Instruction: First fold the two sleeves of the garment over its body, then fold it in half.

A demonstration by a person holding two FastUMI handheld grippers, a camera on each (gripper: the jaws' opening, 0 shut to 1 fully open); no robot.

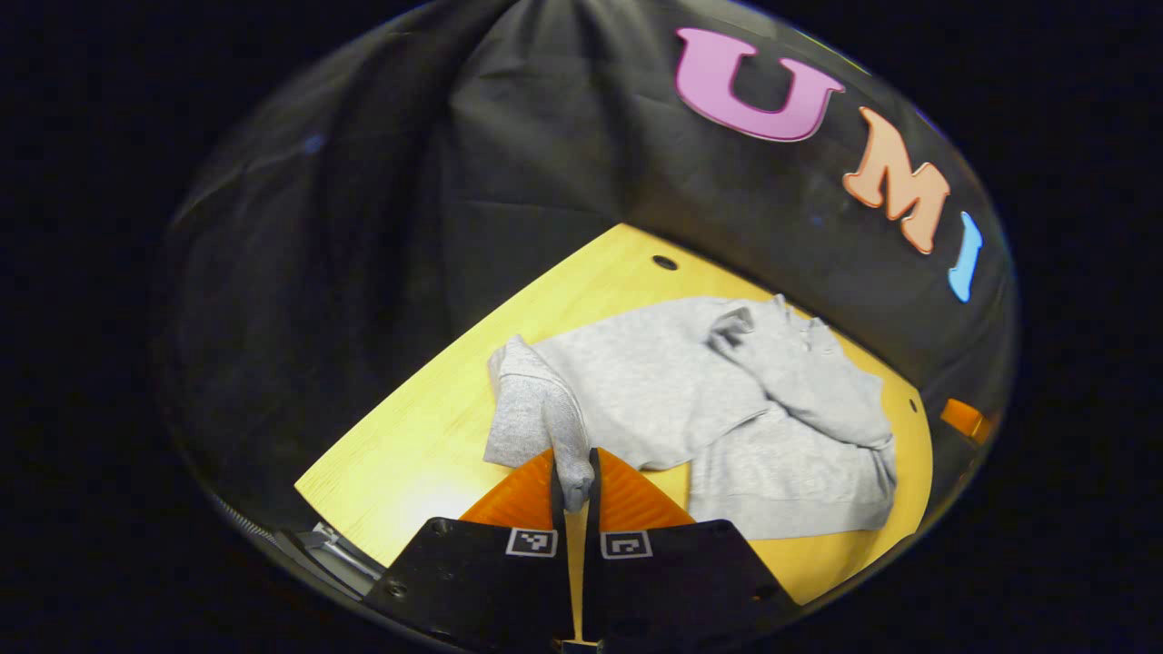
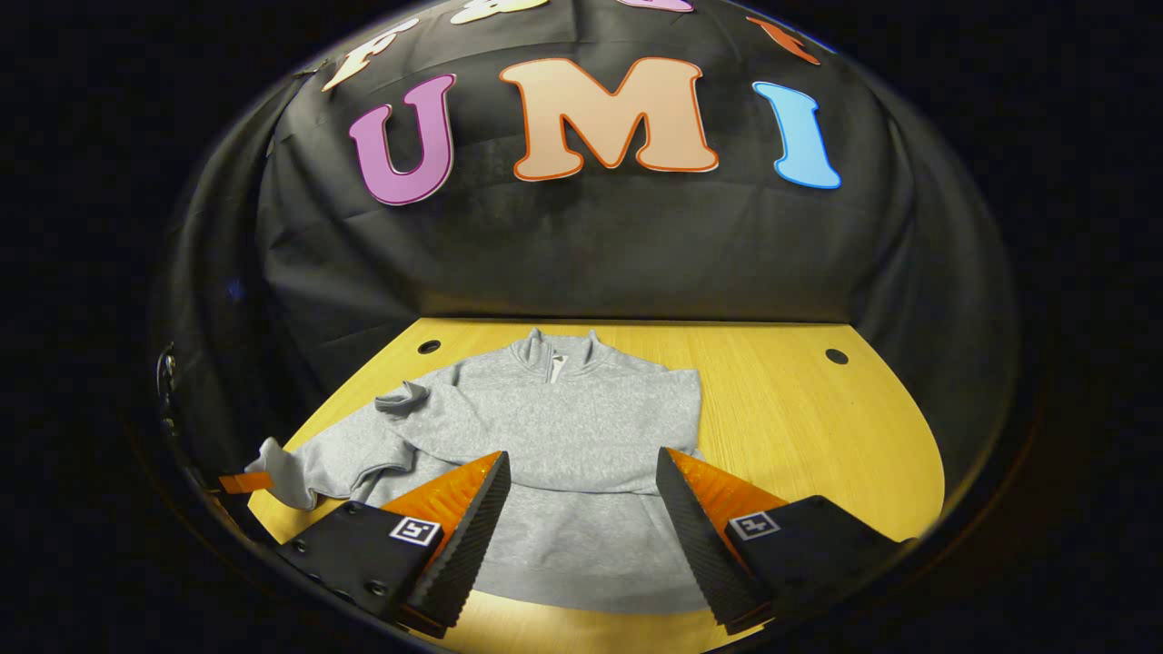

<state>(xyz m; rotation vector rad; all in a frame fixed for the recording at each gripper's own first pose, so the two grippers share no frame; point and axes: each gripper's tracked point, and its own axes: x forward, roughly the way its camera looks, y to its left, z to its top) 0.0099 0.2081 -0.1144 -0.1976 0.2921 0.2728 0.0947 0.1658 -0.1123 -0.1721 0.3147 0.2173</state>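
A grey zip-neck sweatshirt (image 2: 581, 427) lies front-up on the yellow wooden table (image 2: 800, 427), collar toward the wall. One sleeve (image 1: 800, 381) lies folded across the chest, its cuff (image 2: 402, 398) near the opposite shoulder. My left gripper (image 1: 574, 486) is shut on the cuff of the other sleeve (image 1: 531, 409), which is raised off the table at the garment's side. In the right gripper view that sleeve (image 2: 300, 468) hangs from the left gripper (image 2: 243, 482) at the far left. My right gripper (image 2: 581, 495) stands open just above the hem, nothing between its fingers.
Black cloth walls close the table at the back and sides. Small round holes (image 2: 429, 346) (image 2: 836, 356) sit near the table's far corners. Bare wood lies to the right of the sweatshirt (image 2: 818, 472) and along the near edge. Part of the right gripper (image 1: 965, 420) shows beyond the garment.
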